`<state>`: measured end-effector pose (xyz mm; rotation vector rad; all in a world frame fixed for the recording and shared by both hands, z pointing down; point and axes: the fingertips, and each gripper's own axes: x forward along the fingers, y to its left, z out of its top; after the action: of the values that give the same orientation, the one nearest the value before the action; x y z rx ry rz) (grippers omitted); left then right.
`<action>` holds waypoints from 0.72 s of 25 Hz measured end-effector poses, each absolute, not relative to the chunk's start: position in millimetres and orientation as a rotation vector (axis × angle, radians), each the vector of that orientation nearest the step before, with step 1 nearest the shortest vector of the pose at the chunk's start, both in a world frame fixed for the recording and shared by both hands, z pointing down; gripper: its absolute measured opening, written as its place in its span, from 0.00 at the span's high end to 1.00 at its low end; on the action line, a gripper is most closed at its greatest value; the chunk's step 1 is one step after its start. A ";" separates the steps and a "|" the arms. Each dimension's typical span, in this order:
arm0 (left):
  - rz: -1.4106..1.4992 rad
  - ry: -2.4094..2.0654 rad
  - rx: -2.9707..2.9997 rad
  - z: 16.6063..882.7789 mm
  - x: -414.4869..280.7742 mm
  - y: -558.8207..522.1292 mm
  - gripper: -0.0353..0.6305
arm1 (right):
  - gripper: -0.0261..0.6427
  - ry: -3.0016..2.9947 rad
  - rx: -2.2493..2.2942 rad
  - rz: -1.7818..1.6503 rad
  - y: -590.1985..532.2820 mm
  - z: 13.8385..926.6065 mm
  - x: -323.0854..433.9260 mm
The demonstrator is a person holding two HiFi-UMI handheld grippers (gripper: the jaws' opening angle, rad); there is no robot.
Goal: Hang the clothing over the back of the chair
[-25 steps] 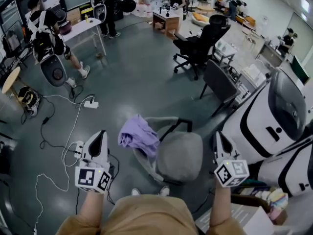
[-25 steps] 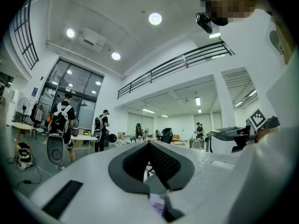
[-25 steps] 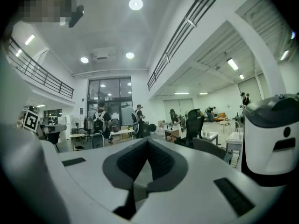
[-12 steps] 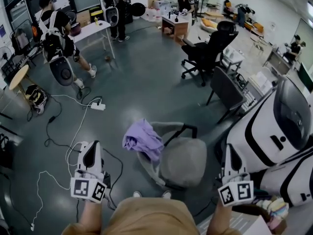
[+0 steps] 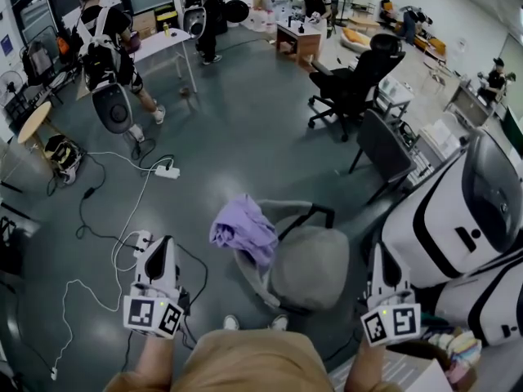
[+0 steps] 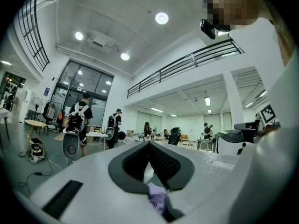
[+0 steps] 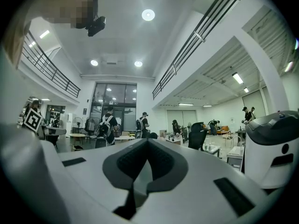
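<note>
A lilac piece of clothing (image 5: 243,229) lies draped over the back of a grey swivel chair (image 5: 312,266) right in front of me in the head view. My left gripper (image 5: 163,242) is held out left of the chair, apart from the cloth, with its jaws shut and empty. In the left gripper view the left gripper (image 6: 149,144) has its tips together, and a scrap of lilac clothing (image 6: 158,197) shows low through the gap behind them. My right gripper (image 5: 378,250) is right of the chair, also shut with nothing in it. The right gripper view shows the right gripper (image 7: 147,141) with its pads meeting.
Large white rounded machines (image 5: 458,211) stand close on the right. A power strip (image 5: 167,171) and white cables lie on the floor to the left. Black office chairs (image 5: 355,76) stand farther off. People stand by a table (image 5: 159,43) at the back left.
Both grippers have drawn back toward me, lower in the head view, away from the chair. The clothing stays draped on the chair back.
</note>
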<state>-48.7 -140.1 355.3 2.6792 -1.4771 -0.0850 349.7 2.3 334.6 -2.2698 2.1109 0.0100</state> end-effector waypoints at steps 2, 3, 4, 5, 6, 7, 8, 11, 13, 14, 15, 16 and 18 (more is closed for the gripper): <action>-0.083 -1.468 2.678 358.6 -50.2 -142.0 0.94 | 0.96 2.118 -2.277 0.008 -0.2 336.6 345.7; -0.081 -1.465 2.676 359.9 -51.0 -143.2 0.94 | 0.96 2.125 -2.284 0.008 -1.4 337.5 343.5; -0.078 -1.461 2.674 361.0 -52.1 -144.3 0.94 | 0.96 2.132 -2.294 0.010 -2.5 338.1 341.3; -0.076 -1.458 2.672 362.1 -53.3 -145.6 0.94 | 0.96 2.138 -2.304 0.012 -3.5 338.4 339.0; -0.074 -1.455 2.671 363.1 -54.4 -147.0 0.94 | 0.96 2.142 -2.310 0.014 -4.6 338.9 336.8; -0.074 -1.453 2.671 364.1 -55.5 -148.7 0.94 | 0.96 2.145 -2.313 0.013 -5.8 340.0 335.0; -0.074 -1.451 2.671 365.0 -56.5 -150.5 0.94 | 0.96 2.147 -2.313 0.012 -7.4 341.5 333.2; -0.077 -1.448 2.673 366.6 -59.3 -155.8 0.94 | 0.96 2.150 -2.314 0.011 -12.8 342.8 327.7; -0.080 -1.446 2.675 365.6 -61.2 -158.3 0.94 | 0.96 2.144 -2.320 0.005 -14.1 343.1 325.7; -0.079 -1.445 2.677 364.9 -62.1 -159.2 0.94 | 0.96 2.141 -2.323 0.002 -14.2 343.6 325.4; -0.077 -1.444 2.680 364.6 -62.7 -159.8 0.94 | 0.96 2.138 -2.323 0.000 -14.4 343.8 325.0; -0.075 -1.443 2.681 364.8 -63.1 -160.5 0.94 | 0.96 2.136 -2.323 0.000 -14.9 343.8 324.6; -0.075 -1.441 2.680 366.2 -62.9 -161.7 0.94 | 0.96 2.135 -2.323 0.001 -16.2 344.1 323.7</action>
<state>-62.9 -161.7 366.2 2.6802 -1.4410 -0.0752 323.7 -16.2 344.1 -2.3226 2.1347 0.0011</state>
